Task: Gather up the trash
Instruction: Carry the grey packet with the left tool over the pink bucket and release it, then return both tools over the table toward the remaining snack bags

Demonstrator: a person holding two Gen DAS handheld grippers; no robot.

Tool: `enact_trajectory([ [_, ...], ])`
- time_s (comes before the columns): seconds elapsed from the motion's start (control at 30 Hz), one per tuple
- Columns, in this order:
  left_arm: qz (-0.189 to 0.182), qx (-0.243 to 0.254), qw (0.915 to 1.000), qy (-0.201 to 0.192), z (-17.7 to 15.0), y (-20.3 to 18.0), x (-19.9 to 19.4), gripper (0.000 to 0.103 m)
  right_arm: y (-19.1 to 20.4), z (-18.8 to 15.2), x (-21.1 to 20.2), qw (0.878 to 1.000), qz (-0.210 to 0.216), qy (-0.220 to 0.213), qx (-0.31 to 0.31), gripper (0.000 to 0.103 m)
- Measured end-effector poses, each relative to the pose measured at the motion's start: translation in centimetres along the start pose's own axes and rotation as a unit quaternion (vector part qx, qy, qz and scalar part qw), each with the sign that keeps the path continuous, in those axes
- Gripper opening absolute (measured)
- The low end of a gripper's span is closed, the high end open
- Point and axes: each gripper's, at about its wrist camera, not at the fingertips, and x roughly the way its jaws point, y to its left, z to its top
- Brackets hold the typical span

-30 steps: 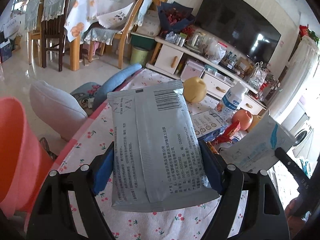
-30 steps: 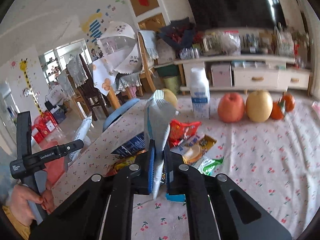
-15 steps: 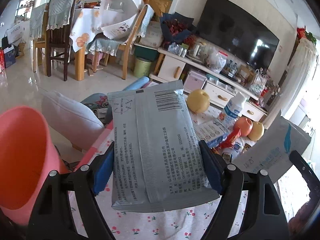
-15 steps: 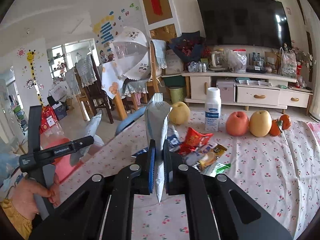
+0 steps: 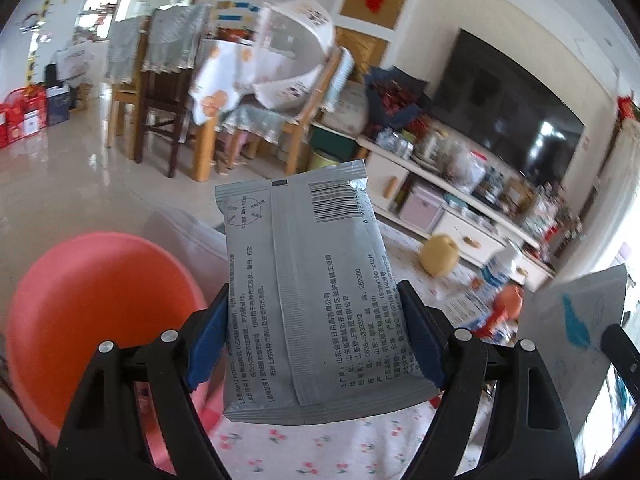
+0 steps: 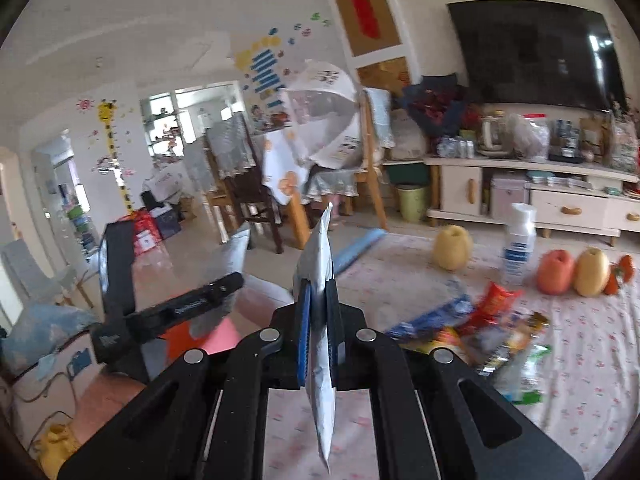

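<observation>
My left gripper (image 5: 310, 298) is shut on a flat grey wipes packet (image 5: 304, 272), its blue pads pressing the packet's two sides. A pink bin (image 5: 92, 320) stands low on the left, just beside that gripper. My right gripper (image 6: 318, 292) is shut on a thin silver-white wrapper (image 6: 320, 256), seen edge-on and standing upright. From the left wrist, that wrapper (image 5: 572, 320) shows at the right edge. In the right wrist view, the left gripper (image 6: 176, 308) with its packet (image 6: 232, 256) hangs over the pink bin (image 6: 208, 336). Several wrappers (image 6: 480, 336) lie on the table.
The table wears a cherry-print cloth (image 6: 580, 360). On it stand a white bottle (image 6: 518, 244), a red apple (image 6: 558, 272) and yellow pears (image 6: 452, 248). A pale cushion (image 5: 188, 240) lies beyond the bin. Dining chairs and a TV cabinet stand further back.
Both grippers have swung left and risen, away from the table's litter and toward the pink bin, which now fills more of the left wrist view. Both grips are unchanged.
</observation>
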Motion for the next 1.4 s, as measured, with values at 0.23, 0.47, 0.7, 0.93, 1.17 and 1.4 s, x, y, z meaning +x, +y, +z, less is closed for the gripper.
enact_trajectory([
  [0.23, 0.049, -0.061, 0.9969, -0.011, 1.4, 6.0, -1.0, 0.080, 5.5, 0.2, 4.4, 0.999, 0.051, 0.018, -0.006, 0.008],
  [0.47, 0.076, -0.102, 0.9919, -0.001, 2.2, 10.0, -0.9, 0.080, 9.2, 0.6, 8.8, 0.996, 0.081, 0.040, -0.003, 0.007],
  [0.7, 0.098, -0.141, 0.9852, 0.007, 2.5, 13.1, -0.8, 0.080, 12.7, 1.5, 13.1, 0.991, 0.123, 0.050, 0.020, 0.007],
  [0.93, 0.144, -0.161, 0.9759, 0.032, 2.3, 15.1, -0.4, 0.083, 13.5, -0.3, 18.0, 0.984, 0.121, 0.105, 0.075, 0.012],
  [1.17, 0.163, -0.127, 0.9778, 0.037, 2.4, 14.2, -0.3, 0.086, 10.5, -2.7, 16.8, 0.988, 0.064, 0.110, 0.091, 0.064],
  [1.4, 0.144, -0.066, 0.9874, 0.003, 2.5, 10.8, -0.6, 0.086, 8.9, -4.2, 12.8, 0.995, -0.004, 0.096, 0.037, 0.089],
])
